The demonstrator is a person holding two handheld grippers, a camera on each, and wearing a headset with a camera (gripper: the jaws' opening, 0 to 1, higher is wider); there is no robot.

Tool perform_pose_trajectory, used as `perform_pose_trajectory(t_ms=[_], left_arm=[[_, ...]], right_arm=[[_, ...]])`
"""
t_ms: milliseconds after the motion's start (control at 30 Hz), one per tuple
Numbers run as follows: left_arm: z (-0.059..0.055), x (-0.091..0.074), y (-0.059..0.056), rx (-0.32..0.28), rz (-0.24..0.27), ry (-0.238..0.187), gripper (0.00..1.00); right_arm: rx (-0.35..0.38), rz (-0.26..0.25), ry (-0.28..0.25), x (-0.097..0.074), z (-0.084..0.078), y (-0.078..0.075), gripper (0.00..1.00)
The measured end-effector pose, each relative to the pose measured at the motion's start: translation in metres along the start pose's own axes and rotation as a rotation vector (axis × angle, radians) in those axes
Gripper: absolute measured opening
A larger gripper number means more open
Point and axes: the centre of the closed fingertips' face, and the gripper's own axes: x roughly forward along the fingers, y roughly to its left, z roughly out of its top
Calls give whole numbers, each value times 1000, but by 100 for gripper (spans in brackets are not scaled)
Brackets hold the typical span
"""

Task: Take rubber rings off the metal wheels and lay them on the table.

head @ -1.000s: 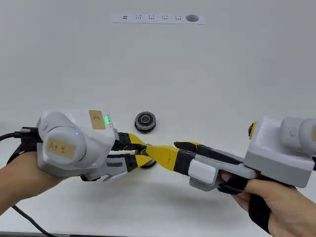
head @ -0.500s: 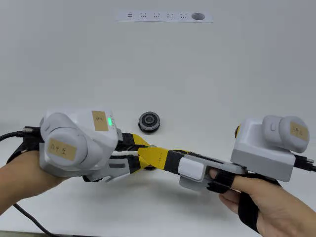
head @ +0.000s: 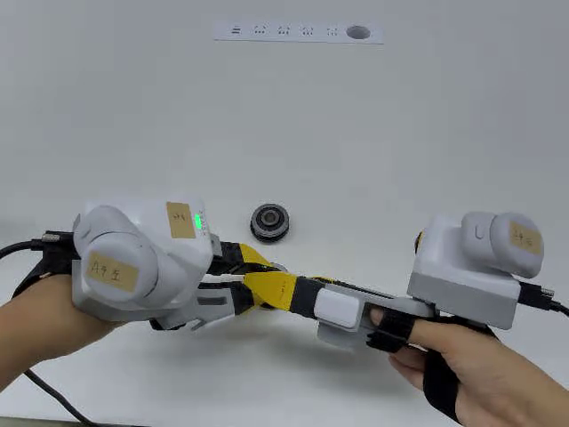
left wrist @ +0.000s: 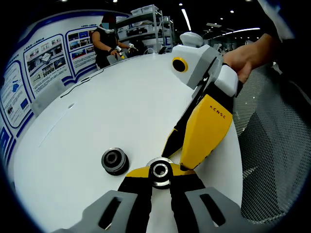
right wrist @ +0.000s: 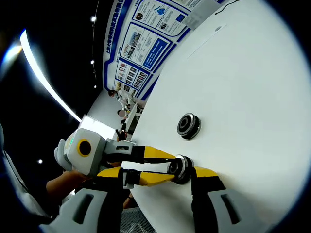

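Note:
My left gripper (left wrist: 160,171) is shut on a small metal wheel (left wrist: 160,171), pinched at its yellow fingertips just above the table. My right gripper (right wrist: 182,170) comes in from the right, and its yellow jaws close around the same wheel (right wrist: 181,169). In the head view the two sets of yellow jaws cross (head: 267,286) and hide the held wheel. A second wheel (head: 269,222) with its black rubber ring lies flat on the white table (head: 373,160), a little beyond the jaws. It is the same second wheel (left wrist: 114,160) (right wrist: 188,125) in the gripper views.
A white power strip (head: 298,32) lies at the far edge of the table. A black cable (head: 27,245) trails from the left gripper. A mesh chair (left wrist: 272,160) stands by the table's near side. People stand far off in the room.
My right gripper has moved left, and its jaws have narrowed from a wide gap onto the wheel. The left gripper has stayed where it was with the wheel.

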Motion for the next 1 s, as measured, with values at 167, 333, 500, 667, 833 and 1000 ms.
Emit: perform_pose_trajectory(t_ms=[167, 333, 500, 667, 833, 1000], left_arm=[[0, 0, 0, 1, 0, 2, 13], [0, 0, 0, -1, 2, 1, 13], [0, 0, 1, -2, 4, 2, 13], [0, 0, 0, -3, 4, 2, 13], [0, 0, 0, -6, 5, 2, 13], [0, 0, 1, -10, 5, 1, 13]], right_arm=[[0, -2, 2, 1, -1, 0, 56], [1, -5, 5, 2, -1, 0, 56], [-16, -17, 13, 2, -1, -1, 55], [-9, -24, 9, 2, -1, -1, 55], [2, -35, 16, 2, -1, -2, 55], [-4, -45, 24, 1, -3, -2, 55]])
